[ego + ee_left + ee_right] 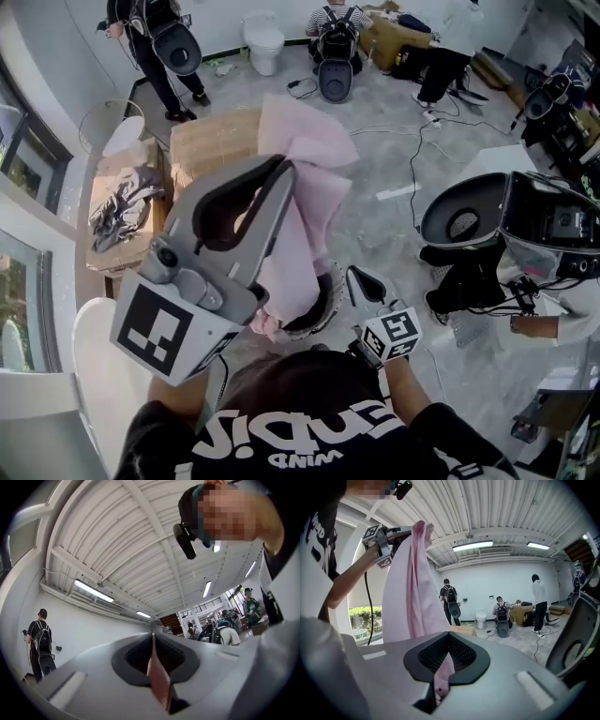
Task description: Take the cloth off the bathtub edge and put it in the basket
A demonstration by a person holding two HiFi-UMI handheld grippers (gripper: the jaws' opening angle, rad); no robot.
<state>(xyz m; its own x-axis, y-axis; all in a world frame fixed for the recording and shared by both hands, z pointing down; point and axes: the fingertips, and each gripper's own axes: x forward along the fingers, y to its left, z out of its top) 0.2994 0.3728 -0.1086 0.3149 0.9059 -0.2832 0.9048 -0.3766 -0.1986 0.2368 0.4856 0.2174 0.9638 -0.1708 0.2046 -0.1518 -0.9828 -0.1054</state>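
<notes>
Head view: clamping the pink cloth (309,216) high in the left tool (284,172) and lower in the right tool (364,278), dangling it upright over a dark rim (330,302), perhaps the basket; left gripper view: pinching the cloth (159,681) tight; right gripper view: nipping its lower end (440,677).

— What is the person wearing?
— They're wearing a black short-sleeved T-shirt (309,427) with white lettering.
— And the tools?
— The left gripper (281,173) and right gripper (361,277) are showing grey shells, black jaw pads and black-and-white marker cubes (392,335).
</notes>
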